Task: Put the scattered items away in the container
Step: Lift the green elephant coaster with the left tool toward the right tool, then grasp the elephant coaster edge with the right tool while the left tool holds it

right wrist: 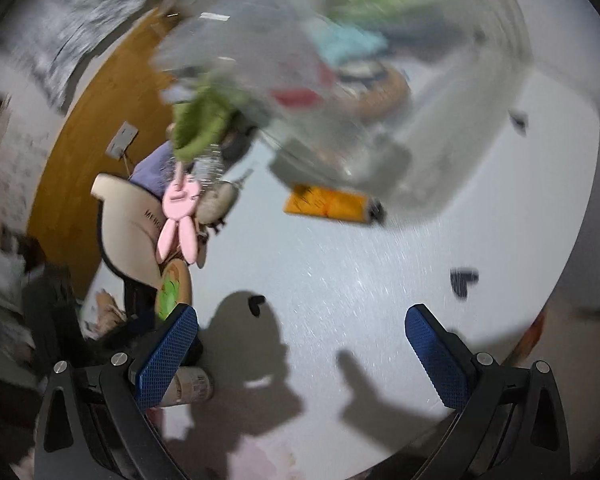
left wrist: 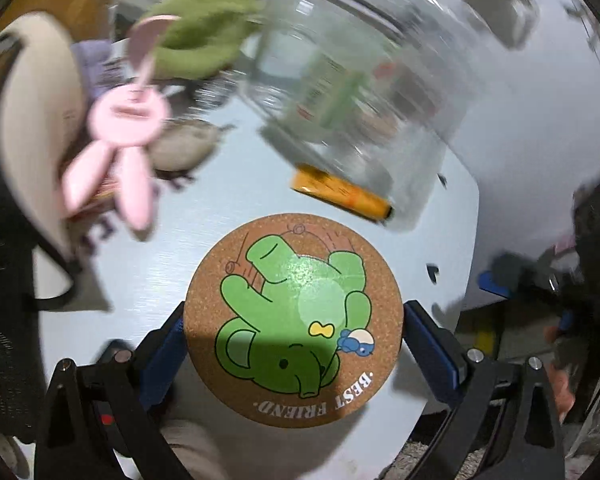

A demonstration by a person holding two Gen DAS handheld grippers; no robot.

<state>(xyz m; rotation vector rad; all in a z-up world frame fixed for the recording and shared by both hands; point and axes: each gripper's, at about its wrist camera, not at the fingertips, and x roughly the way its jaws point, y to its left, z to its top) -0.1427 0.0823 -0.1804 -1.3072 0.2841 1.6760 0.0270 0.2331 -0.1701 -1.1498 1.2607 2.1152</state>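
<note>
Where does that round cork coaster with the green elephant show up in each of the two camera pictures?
Left wrist view: cork coaster at bottom centre, clamped in the left hand-held gripper.
Right wrist view: coaster edge-on at lower left.
Shared landmark: the pink bunny charm.

1 round cork coaster w/ green elephant print (left wrist: 293,320), 1 clear plastic container (left wrist: 352,92), 1 orange flat packet (left wrist: 342,194). 1 pink rabbit-shaped charm (left wrist: 120,148), 1 green plush toy (left wrist: 204,32).
</note>
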